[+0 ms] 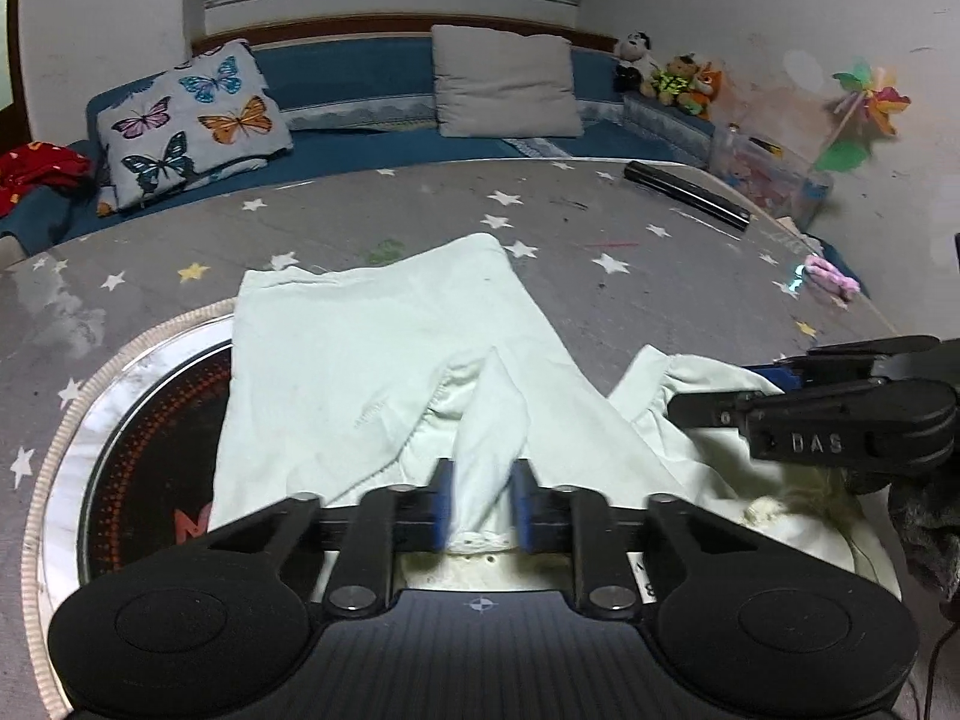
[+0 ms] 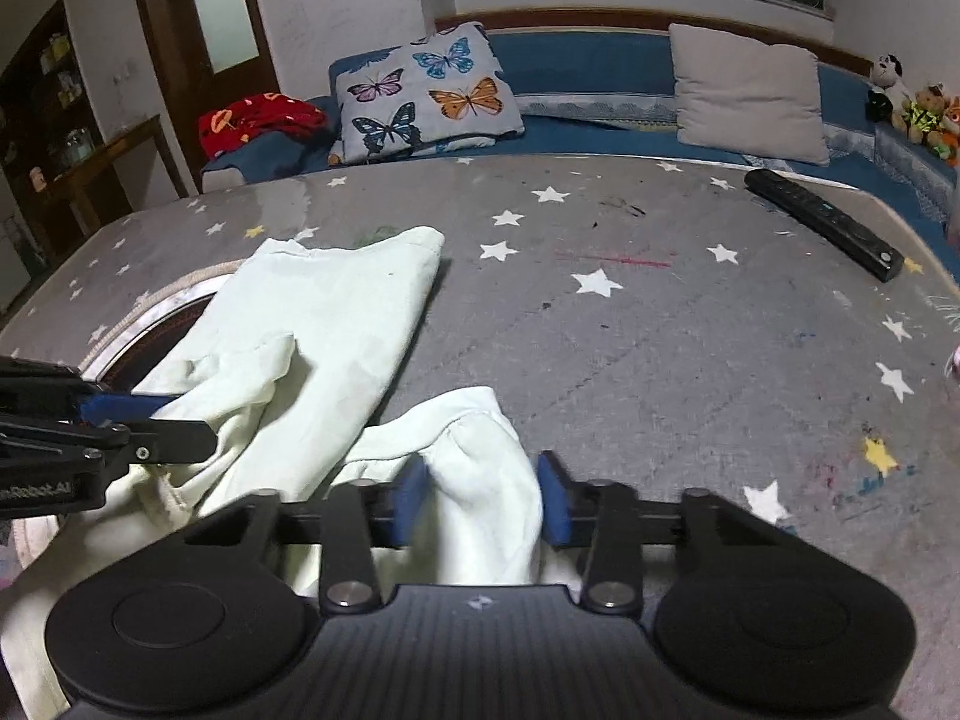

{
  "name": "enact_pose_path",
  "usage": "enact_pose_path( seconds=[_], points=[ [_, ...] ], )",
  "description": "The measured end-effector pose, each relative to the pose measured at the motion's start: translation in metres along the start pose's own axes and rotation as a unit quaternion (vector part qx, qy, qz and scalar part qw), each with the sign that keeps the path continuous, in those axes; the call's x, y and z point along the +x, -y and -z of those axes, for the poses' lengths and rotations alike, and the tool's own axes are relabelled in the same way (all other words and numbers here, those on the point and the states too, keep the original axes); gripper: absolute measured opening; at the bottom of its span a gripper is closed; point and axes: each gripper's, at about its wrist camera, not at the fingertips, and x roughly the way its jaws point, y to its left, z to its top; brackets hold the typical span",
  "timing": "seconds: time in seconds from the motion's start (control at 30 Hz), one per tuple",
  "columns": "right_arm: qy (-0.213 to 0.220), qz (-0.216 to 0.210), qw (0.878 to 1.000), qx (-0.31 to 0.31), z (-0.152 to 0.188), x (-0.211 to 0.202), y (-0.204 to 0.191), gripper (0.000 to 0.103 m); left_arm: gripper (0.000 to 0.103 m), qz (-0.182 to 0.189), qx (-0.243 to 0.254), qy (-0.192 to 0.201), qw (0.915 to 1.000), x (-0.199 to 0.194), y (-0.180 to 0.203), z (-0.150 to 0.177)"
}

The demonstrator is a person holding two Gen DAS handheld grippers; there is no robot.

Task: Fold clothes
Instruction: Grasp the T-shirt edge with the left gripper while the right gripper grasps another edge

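A pale mint-green cotton garment (image 1: 372, 360) lies crumpled on the grey star-printed table cover (image 1: 570, 276); all places below are given from this garment.

Left gripper (image 1: 483, 501): its blue pads are closed on a raised fold at the garment's near edge, with cloth bunched between them. In the right wrist view this gripper (image 2: 150, 405) enters from the left edge and lies against the garment's near left part.

Right gripper (image 2: 483, 501): its blue pads are clamped on a second raised fold, at the garment's near right part, with cloth filling the gap. In the left wrist view it (image 1: 708, 402) lies over the garment's right edge.

Under the garment's left side sits a round black disc with red dots and a shiny rim (image 1: 138, 420), partly covered. Beyond the garment and to its right lies a long black remote-like bar (image 2: 822, 222). Further beyond, on a blue sofa (image 2: 600, 66), stand a butterfly-print cushion (image 2: 420, 96) and a plain grey cushion (image 2: 750, 96).
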Motion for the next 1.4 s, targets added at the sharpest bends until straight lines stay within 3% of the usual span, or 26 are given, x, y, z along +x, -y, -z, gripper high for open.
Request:
enact_pose_path(
  seconds=[0.07, 0.13, 0.33, 0.57, 0.83, 1.03, 1.2, 1.27, 1.3, 1.37, 1.4],
  points=[
    [0.002, -0.002, 1.0, 0.005, 0.001, -0.005, 0.0, 0.007, 0.006, -0.003, -0.003, 0.006, 1.0, -0.005, 0.0, 0.001],
    [0.009, 0.0, 1.0, 0.006, 0.002, -0.012, 0.001, 0.004, 0.004, -0.009, -0.01, 0.015, 0.9998, -0.013, -0.002, 0.003],
    [0.055, 0.004, 0.998, 0.019, 0.004, -0.045, -0.002, 0.002, 0.003, -0.041, -0.05, 0.06, 0.996, -0.056, -0.019, 0.012],
    [0.104, 0.018, 0.994, 0.04, 0.016, -0.091, -0.002, 0.002, 0.003, -0.091, -0.106, 0.11, 0.984, -0.123, -0.047, 0.042],
    [0.153, 0.049, 0.983, 0.087, 0.05, -0.148, 0.011, 0.002, 0.003, -0.114, -0.172, 0.1, 0.9734, -0.161, -0.074, 0.093],
    [0.12, 0.086, 0.985, 0.093, 0.079, -0.164, 0.02, 0.002, 0.003, -0.122, -0.19, 0.072, 0.9714, -0.17, -0.083, 0.125],
    [0.094, 0.084, 0.991, 0.044, 0.081, -0.159, 0.017, 0.007, 0.008, -0.129, -0.184, 0.065, 0.9722, -0.174, -0.084, 0.133],
    [0.096, 0.067, 0.993, 0.028, 0.074, -0.151, 0.011, 0.008, 0.016, -0.131, -0.18, 0.073, 0.9721, -0.176, -0.083, 0.129],
    [0.098, 0.058, 0.993, 0.022, 0.07, -0.146, 0.008, 0.011, 0.019, -0.134, -0.179, 0.078, 0.9716, -0.178, -0.082, 0.126],
    [0.092, 0.039, 0.995, 0.006, 0.06, -0.129, 0.002, 0.027, 0.034, -0.142, -0.175, 0.09, 0.9701, -0.182, -0.081, 0.12],
    [0.089, 0.03, 0.996, -0.003, 0.055, -0.119, -0.001, 0.029, 0.036, -0.144, -0.173, 0.097, 0.9696, -0.183, -0.081, 0.117]
  ],
)
